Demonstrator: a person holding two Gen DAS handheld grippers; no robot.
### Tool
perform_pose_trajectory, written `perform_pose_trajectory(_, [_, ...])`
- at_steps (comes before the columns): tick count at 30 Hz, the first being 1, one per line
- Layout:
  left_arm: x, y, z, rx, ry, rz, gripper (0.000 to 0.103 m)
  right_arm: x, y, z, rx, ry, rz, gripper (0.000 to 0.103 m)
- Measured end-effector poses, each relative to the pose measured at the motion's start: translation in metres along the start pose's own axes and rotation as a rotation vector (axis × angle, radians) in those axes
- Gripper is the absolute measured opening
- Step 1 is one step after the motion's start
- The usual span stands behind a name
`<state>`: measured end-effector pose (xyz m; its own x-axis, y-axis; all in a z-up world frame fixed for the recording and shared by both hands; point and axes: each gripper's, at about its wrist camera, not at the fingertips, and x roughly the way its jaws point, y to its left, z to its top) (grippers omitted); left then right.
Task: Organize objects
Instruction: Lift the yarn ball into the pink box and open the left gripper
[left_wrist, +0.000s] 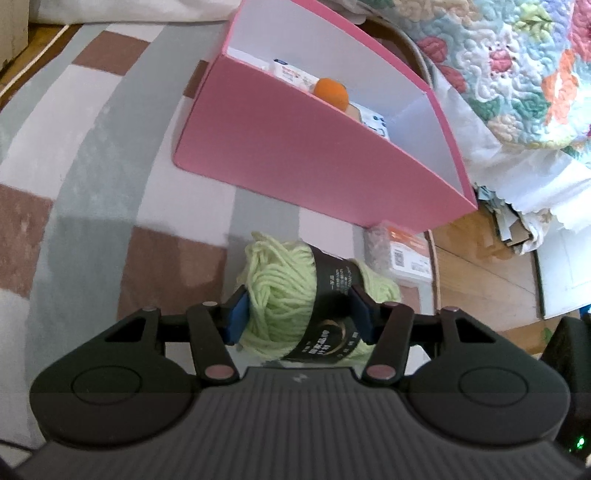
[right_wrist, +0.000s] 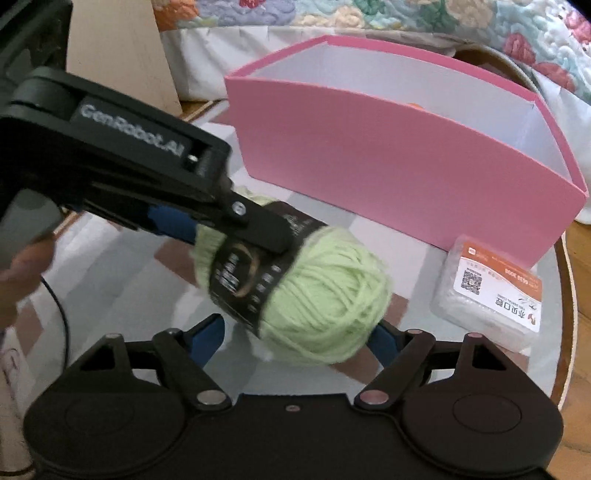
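Note:
A light green yarn ball (left_wrist: 280, 291) with a black paper band is held above the checked rug. My left gripper (left_wrist: 297, 314) is shut on it across the band; it also shows in the right wrist view (right_wrist: 236, 229), coming in from the left. The yarn ball (right_wrist: 325, 295) hangs in front of my right gripper (right_wrist: 295, 338), whose blue pads stand apart on either side of the yarn's near end, open. A pink box (left_wrist: 295, 147) with white inside stands beyond, holding an orange ball (left_wrist: 330, 92) and small packets.
A clear plastic case with an orange label (right_wrist: 487, 291) lies on the rug by the pink box's (right_wrist: 388, 173) right corner. A floral quilt (left_wrist: 517, 55) hangs at the right and back. Wood floor (left_wrist: 480, 277) lies right of the rug.

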<state>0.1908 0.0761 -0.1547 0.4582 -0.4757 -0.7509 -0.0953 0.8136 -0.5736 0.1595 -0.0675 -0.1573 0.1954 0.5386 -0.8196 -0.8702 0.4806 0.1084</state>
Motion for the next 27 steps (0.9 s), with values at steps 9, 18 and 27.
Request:
perform_pose_trajectory(9, [-0.029, -0.021, -0.029, 0.024, 0.033, -0.023, 0.058, -0.028, -0.01, 0.008, 0.134, 0.077, 0.127, 0.091])
perform_pose_trajectory(18, [-0.088, -0.068, -0.041, 0.124, -0.079, 0.0, 0.059, -0.086, 0.006, 0.016, 0.096, 0.063, 0.134, 0.093])
perform_pose_trajectory(27, [-0.138, -0.108, -0.016, 0.21, -0.176, 0.011, 0.059, -0.134, 0.016, 0.054, -0.013, -0.054, 0.09, 0.093])
